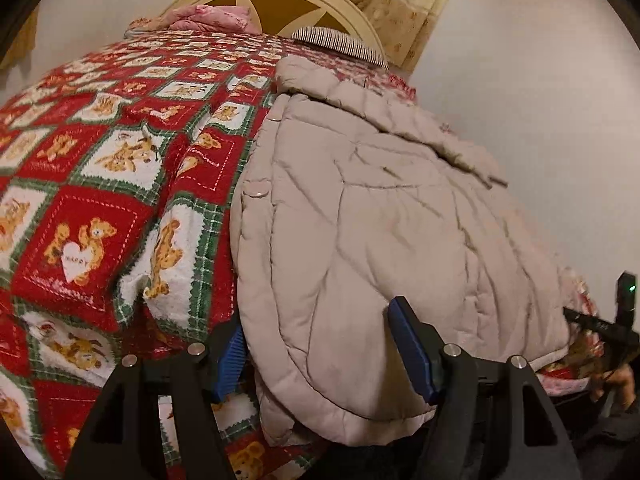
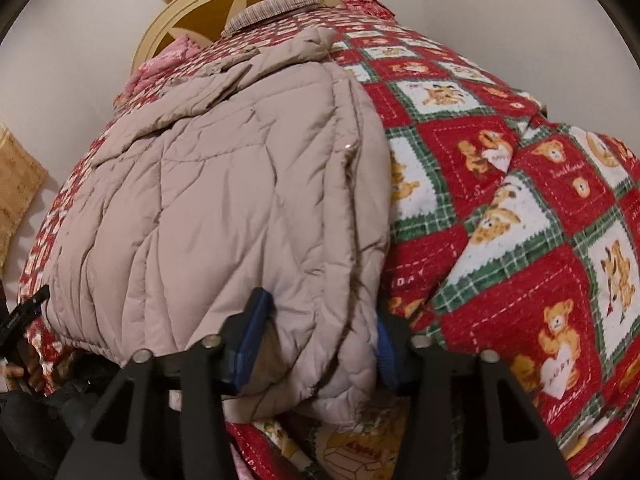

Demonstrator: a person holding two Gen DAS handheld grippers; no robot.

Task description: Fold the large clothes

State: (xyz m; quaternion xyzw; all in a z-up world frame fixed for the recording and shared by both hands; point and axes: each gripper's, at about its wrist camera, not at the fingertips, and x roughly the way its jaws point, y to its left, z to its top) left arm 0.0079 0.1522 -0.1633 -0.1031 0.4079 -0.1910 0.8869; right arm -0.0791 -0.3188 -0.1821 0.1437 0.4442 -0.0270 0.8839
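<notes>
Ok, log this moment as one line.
left gripper: open around coat hem | right gripper: open around hem | coat on blanket, folded lengthwise

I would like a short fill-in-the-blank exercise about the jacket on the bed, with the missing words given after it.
1. The quilted jacket is ____ in colour.
2. The jacket lies on a red blanket printed with teddy ____.
3. The pads of the left hand-held gripper are ____ in colour.
4. The near hem of the jacket sits between the fingers of the right hand-held gripper, whose jaws stand ____.

Missing words: beige; bears; blue; open
</notes>
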